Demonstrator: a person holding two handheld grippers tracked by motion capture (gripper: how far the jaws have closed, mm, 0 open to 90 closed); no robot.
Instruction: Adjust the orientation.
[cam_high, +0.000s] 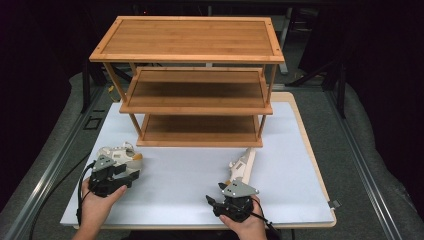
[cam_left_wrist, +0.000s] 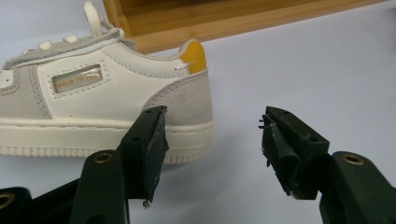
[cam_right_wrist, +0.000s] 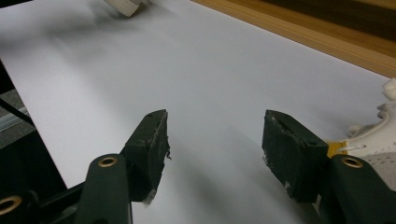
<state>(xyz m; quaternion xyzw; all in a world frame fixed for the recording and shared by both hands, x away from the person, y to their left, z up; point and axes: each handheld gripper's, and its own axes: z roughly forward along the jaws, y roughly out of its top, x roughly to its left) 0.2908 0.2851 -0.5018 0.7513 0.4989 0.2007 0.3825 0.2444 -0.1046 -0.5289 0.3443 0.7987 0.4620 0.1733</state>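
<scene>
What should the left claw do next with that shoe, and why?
Probably shift the left gripper toward the shoe's heel, then close. Its jaws stand open with nothing between them, and the heel sits just beyond the left jaw.

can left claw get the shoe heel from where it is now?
Probably yes. The left claw stands open right beside the left shoe; the heel sits just off the left jaw, not between them, with bare white mat around. A small sideways shift should do.

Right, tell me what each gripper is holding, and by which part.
Nothing is held. The left gripper stands open beside the heel of one shoe; the right gripper is open over the white mat.
</scene>
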